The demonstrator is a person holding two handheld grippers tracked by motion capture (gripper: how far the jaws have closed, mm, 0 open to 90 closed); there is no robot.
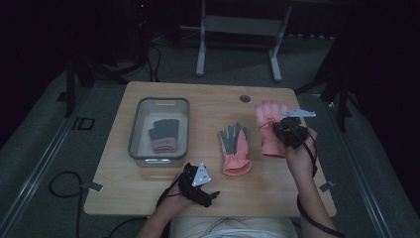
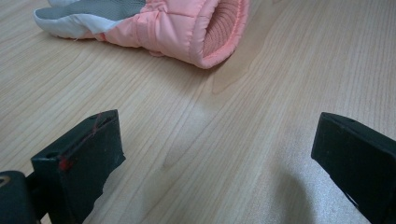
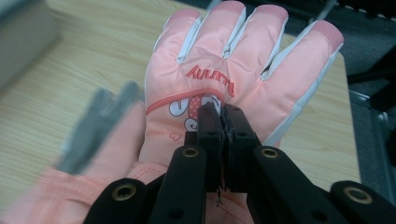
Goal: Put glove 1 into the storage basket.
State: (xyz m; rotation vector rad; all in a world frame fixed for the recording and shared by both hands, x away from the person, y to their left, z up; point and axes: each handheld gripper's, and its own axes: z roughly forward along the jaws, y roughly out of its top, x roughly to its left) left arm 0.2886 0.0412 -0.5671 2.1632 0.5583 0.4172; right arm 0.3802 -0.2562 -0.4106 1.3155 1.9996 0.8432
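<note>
Two pink gloves lie on the wooden table (image 1: pixel 129 191). One glove (image 1: pixel 234 146) is palm up with a grey palm, and its open cuff (image 2: pixel 219 32) faces my left gripper (image 2: pixel 215 158). That left gripper (image 1: pixel 208 191) rests near the table's front edge, jaws wide apart with nothing between them. The other glove (image 1: pixel 267 116) lies back up at the right, with a red word and a cartoon print (image 3: pixel 224 60). My right gripper (image 3: pixel 223 119) is shut on the fabric of this glove's back, just below the print, and sits over it (image 1: pixel 282 130).
A clear plastic bin (image 1: pixel 158 101) stands at the table's left with a grey and pink glove (image 1: pixel 164 135) inside. A round cable hole (image 1: pixel 245 98) sits near the far edge. A metal stand (image 1: pixel 237 29) is on the floor behind.
</note>
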